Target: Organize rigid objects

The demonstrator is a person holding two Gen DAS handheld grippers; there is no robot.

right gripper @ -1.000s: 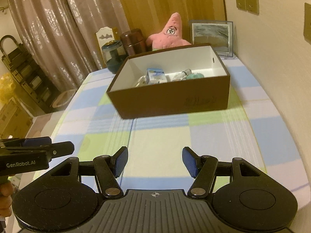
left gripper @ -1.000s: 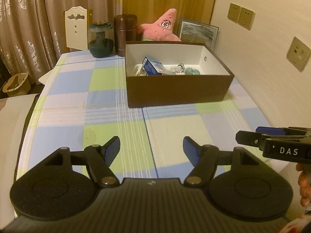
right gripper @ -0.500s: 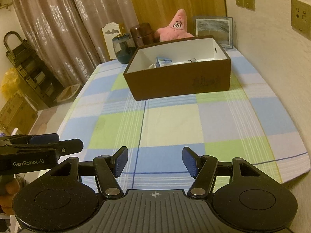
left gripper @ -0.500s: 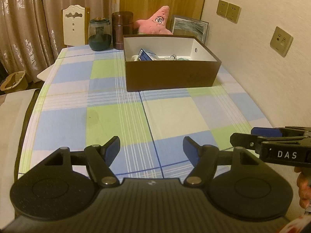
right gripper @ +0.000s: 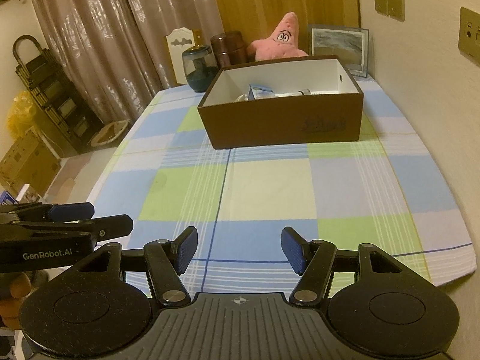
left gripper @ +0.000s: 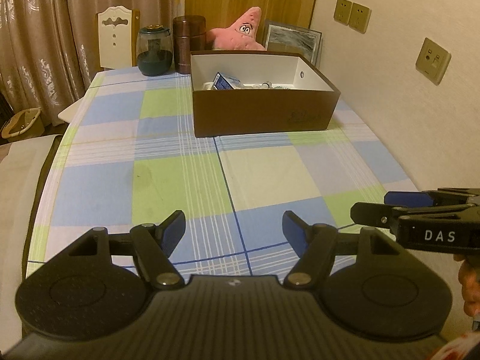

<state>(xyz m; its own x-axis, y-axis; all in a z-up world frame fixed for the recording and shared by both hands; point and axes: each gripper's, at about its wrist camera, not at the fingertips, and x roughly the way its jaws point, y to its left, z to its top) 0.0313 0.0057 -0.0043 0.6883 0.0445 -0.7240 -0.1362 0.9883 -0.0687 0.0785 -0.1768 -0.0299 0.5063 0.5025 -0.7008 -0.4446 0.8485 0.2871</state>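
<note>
While both grippers hang low over the near edge of the table [left gripper: 180, 180], neither holds anything: the left gripper [left gripper: 234, 229] and right gripper [right gripper: 239, 250] each stand with fingers spread wide. The box [right gripper: 285, 120] sits well apart at the far side, with a small blue carton [right gripper: 259, 91] and other bits inside, too small to name. No loose objects show on the cloth, so sorting looks finished or paused. Any next move calls for finding something left to gather.
</note>
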